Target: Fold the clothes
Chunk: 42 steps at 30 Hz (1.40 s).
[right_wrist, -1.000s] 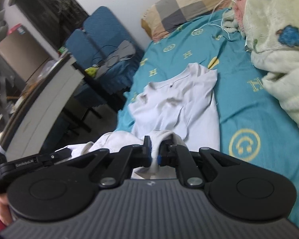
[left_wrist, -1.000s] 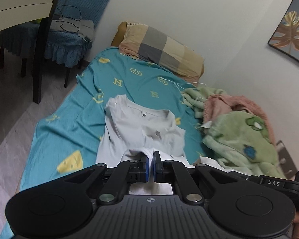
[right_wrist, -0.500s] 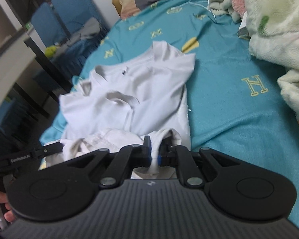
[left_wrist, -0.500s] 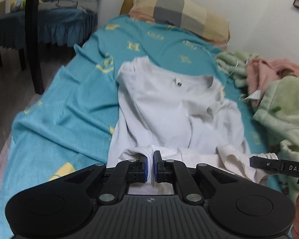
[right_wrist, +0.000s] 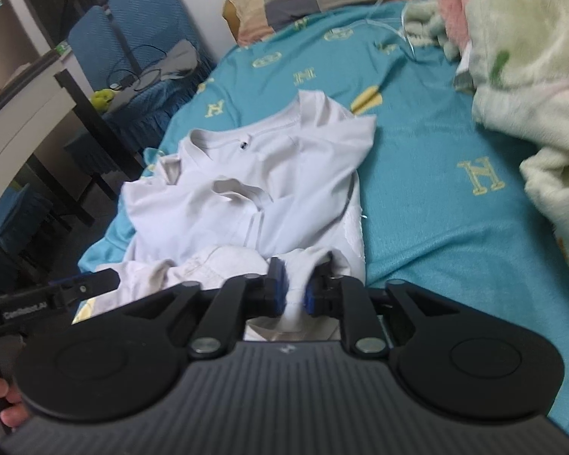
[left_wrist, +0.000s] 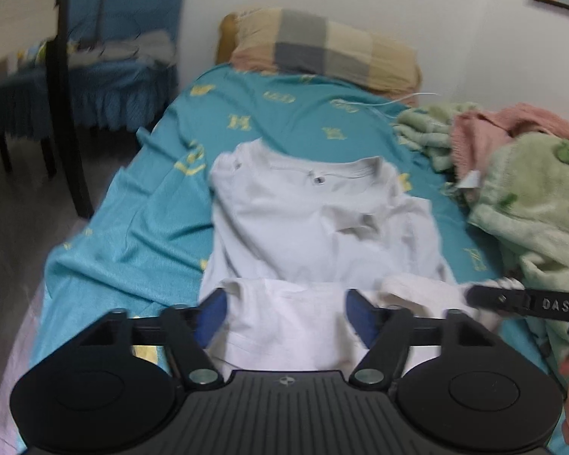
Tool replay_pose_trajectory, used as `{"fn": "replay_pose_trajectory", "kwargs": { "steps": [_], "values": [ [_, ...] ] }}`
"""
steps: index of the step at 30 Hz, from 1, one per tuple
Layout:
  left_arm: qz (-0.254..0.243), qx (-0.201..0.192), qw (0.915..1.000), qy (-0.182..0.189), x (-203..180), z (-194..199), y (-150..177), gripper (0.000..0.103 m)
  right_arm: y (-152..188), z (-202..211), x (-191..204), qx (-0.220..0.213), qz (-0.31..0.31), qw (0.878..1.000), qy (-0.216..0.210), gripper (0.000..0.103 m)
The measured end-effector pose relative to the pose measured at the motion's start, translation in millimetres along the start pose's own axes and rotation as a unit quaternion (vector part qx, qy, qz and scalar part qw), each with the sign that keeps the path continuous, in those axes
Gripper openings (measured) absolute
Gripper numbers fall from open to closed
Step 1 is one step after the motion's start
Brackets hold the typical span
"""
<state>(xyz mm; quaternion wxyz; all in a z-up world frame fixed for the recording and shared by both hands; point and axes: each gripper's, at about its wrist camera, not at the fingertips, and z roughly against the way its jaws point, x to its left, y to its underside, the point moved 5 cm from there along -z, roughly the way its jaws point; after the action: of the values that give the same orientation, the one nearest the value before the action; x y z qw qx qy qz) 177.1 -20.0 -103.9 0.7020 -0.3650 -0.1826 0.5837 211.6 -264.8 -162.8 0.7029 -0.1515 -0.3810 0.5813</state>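
Note:
A pale grey T-shirt (left_wrist: 307,227) (right_wrist: 269,178) lies on the teal bed sheet, collar toward the pillow, with its lower hem folded up onto the body. My left gripper (left_wrist: 286,309) is open, its blue pads spread wide over the folded hem and holding nothing. My right gripper (right_wrist: 294,294) has its pads a little apart with a fold of the shirt's hem still between them. The right gripper's finger shows in the left wrist view at the shirt's right corner (left_wrist: 489,295).
A checked pillow (left_wrist: 322,49) lies at the head of the bed. Green and pink blankets (left_wrist: 523,189) are heaped along the right side. Blue covered chairs (right_wrist: 140,49) and a dark table leg (left_wrist: 70,113) stand left of the bed. A white cable (right_wrist: 402,26) crosses the sheet.
Both grippers carried the hem forward and down onto the shirt. The left gripper has gone from shut on the hem to wide open, releasing it; the right gripper's pads have parted slightly.

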Motion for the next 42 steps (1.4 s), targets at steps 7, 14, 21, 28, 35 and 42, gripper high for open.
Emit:
{"fn": "replay_pose_trajectory", "kwargs": {
  "steps": [7, 14, 21, 28, 35, 42],
  "values": [
    [-0.042, -0.04, 0.9983, -0.01, -24.8, 60.7, 10.2, 0.096, 13.4, 65.2, 19.7, -0.064, 0.006, 0.998, -0.011, 0.074],
    [-0.053, -0.074, 0.9956, -0.022, -42.0, 125.8, 33.3, 0.102, 32.7, 130.7, 42.5, -0.117, 0.041, 0.992, -0.004, 0.074],
    [-0.076, -0.081, 0.9937, -0.019, -51.1, 138.9, 47.7, 0.102, 43.4, 152.1, 46.4, -0.147, 0.05, 0.988, -0.011, 0.074],
    [-0.055, -0.071, 0.9957, -0.023, -40.3, 129.9, 47.6, 0.102, 43.8, 144.4, 42.3, -0.149, 0.047, 0.988, -0.002, 0.074],
    [-0.041, -0.044, 0.998, -0.02, -37.3, 120.2, 50.2, 0.102, 48.1, 143.9, 44.9, -0.151, 0.06, 0.987, 0.002, 0.074],
    [0.043, 0.045, 0.998, -0.007, -16.6, 94.5, 63.1, 0.102, 48.3, 143.2, 40.4, -0.143, 0.046, 0.989, -0.002, 0.074]
  ]
}}
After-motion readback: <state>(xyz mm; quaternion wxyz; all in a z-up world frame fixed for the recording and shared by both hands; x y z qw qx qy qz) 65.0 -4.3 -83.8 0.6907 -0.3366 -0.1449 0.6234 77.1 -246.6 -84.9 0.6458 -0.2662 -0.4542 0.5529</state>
